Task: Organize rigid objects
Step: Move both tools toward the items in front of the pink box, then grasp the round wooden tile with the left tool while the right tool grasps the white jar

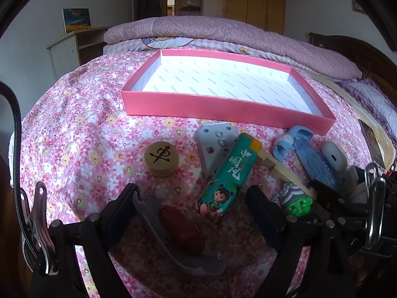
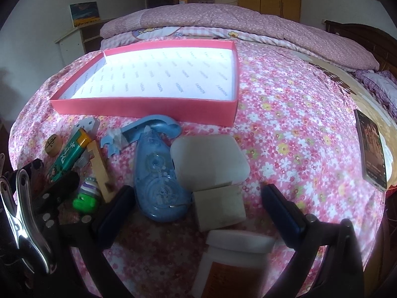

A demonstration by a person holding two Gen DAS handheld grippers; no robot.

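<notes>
A shallow pink box point(image 1: 223, 109) point(image 2: 148, 106) with a white lining lies on the flowered bedspread. In front of it are a wooden chess piece point(image 1: 160, 158), a grey drilled plate point(image 1: 215, 140), a green lighter point(image 1: 229, 176) point(image 2: 68, 157), a wooden strip point(image 1: 285, 171), a small green toy point(image 1: 296, 198) point(image 2: 86, 196) and a blue correction-tape dispenser point(image 2: 158, 178) point(image 1: 307, 156). My left gripper point(image 1: 196, 198) is open over a red piece point(image 1: 181, 228) on a grey curved part. My right gripper point(image 2: 198, 198) is open around a pale block point(image 2: 218, 208), near a white case point(image 2: 209, 161) and a white bottle point(image 2: 233, 258).
A folded pink quilt point(image 1: 223, 32) lies behind the box. A dark phone-like slab point(image 2: 371, 149) rests at the right edge of the bed. A wooden headboard point(image 2: 359, 37) stands at the far right, a small shelf point(image 1: 72, 49) at the left.
</notes>
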